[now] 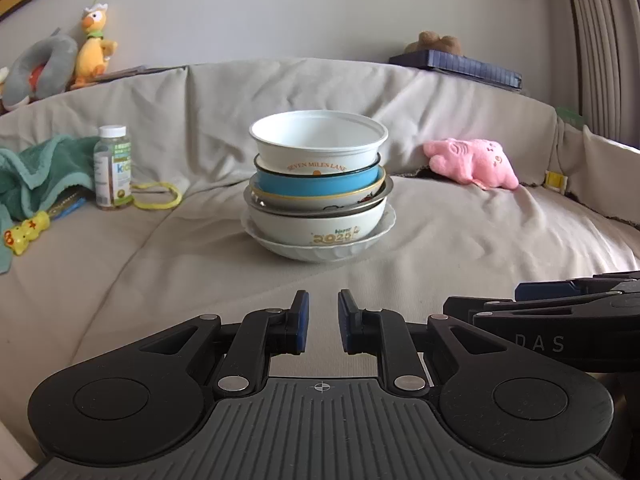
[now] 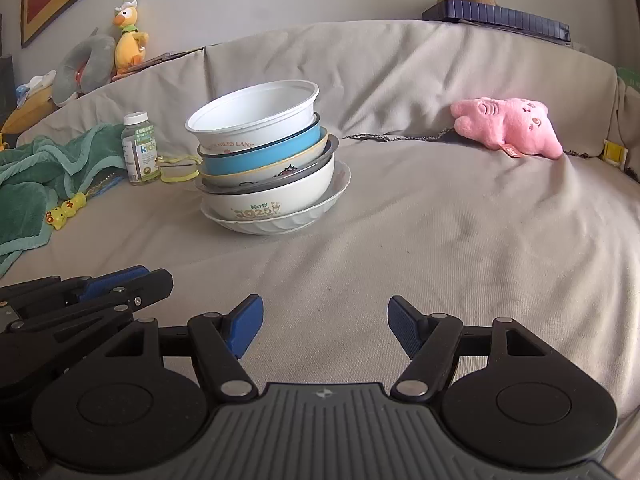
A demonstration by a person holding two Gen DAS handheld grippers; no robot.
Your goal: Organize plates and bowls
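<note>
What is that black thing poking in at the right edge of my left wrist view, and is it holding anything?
Observer: That is the right gripper. Its own camera shows its blue fingers spread wide, with nothing between them.
Operator: Does that camera show anything on the pink plush toy that I can't make out?
Observer: Yes, a small orange tag sticks out at the lower edge of the pink plush toy.
</note>
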